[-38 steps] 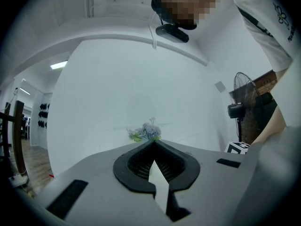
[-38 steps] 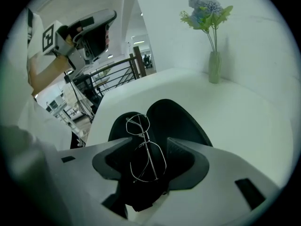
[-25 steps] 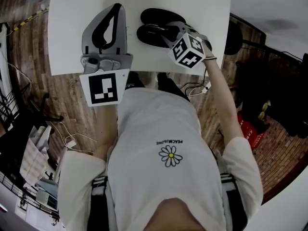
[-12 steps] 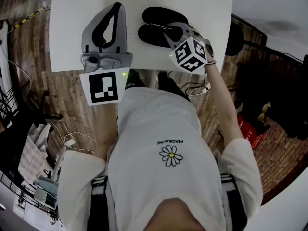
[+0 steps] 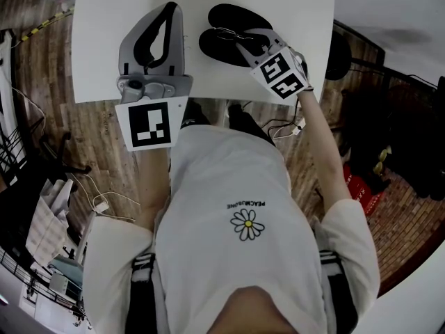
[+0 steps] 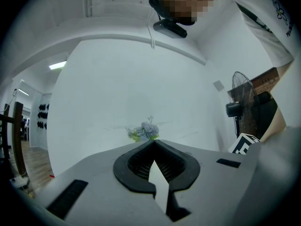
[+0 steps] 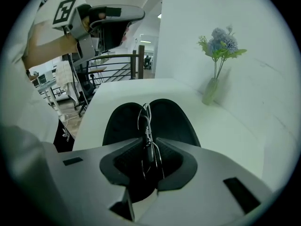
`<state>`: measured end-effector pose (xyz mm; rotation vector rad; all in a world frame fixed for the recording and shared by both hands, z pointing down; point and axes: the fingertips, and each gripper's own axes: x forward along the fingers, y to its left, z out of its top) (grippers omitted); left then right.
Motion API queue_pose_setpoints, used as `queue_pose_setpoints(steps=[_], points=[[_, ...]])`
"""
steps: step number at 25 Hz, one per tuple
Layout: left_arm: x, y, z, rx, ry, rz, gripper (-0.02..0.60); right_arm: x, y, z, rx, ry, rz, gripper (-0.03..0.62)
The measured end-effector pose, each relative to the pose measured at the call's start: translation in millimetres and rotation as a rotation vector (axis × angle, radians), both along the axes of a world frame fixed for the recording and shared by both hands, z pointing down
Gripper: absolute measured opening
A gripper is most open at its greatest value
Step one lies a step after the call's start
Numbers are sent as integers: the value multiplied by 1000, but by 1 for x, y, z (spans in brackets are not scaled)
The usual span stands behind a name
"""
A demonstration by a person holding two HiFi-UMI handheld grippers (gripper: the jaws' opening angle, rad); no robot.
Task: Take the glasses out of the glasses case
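An open black glasses case (image 5: 240,17) lies on the white table (image 5: 97,47), both halves flat. Thin wire-framed glasses (image 7: 146,121) stand over the seam of the case (image 7: 174,119), folded. My right gripper (image 5: 243,44) reaches down onto them from the near side. Its jaws have just been closing, and the right gripper (image 7: 149,144) is shut on the glasses, which run between the pads. To the left of the case my left gripper (image 5: 167,12) rests level on the table. In the left gripper view the left gripper (image 6: 153,142) is shut, tips touching, with nothing in it.
A small vase of flowers (image 7: 214,69) stands at the table's far side against the white wall. A fan (image 6: 240,107) stands off the table to the right. The table's near edge runs just below both grippers, with wooden floor and cables beyond.
The right gripper has rolled, so its marker cube shows a different face, and it has shifted slightly right. The left gripper has stayed still.
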<state>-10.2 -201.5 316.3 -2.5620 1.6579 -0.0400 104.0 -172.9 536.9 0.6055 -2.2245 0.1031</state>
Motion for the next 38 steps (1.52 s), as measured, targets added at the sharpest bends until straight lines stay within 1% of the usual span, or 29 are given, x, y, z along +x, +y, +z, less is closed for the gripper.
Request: queue_pose_setpoints(steps=[2, 4, 6, 10, 12, 14, 15, 17, 22, 27, 32, 38], points=[[0, 1, -1, 0, 2, 0, 15, 0, 1, 0, -8, 8, 0, 77], [1, 2, -1, 0, 0, 0, 15, 2, 0, 0, 4, 20, 6, 77], [1, 4, 0, 0, -4, 0, 15, 2, 0, 0, 26, 32, 7, 77], [0, 4, 1, -2, -1, -5, 15, 0, 0, 0, 85, 73, -27, 77], [-1, 4, 0, -1, 0, -4, 15, -2, -2, -6, 85, 33, -13, 72], [-1, 4, 0, -1, 0, -3, 15, -5, -2, -10, 33, -27, 10, 37], [-1, 4, 1, -2, 0, -2, 15, -6, -3, -11, 10, -43, 20, 35], [0, 5, 1, -1, 1, 0, 15, -5, -6, -11, -1, -47, 32, 35], [2, 4, 0, 3, 1, 7, 15, -1, -10, -13, 11, -41, 40, 35], [3, 3, -3, 12, 0, 8, 15, 3, -14, -23, 28, -64, 67, 35], [6, 2, -10, 29, 4, 17, 15, 4, -24, -46, 71, -93, 83, 35], [14, -2, -25, 66, 3, 32, 15, 5, -38, -93, 189, -126, 86, 35]])
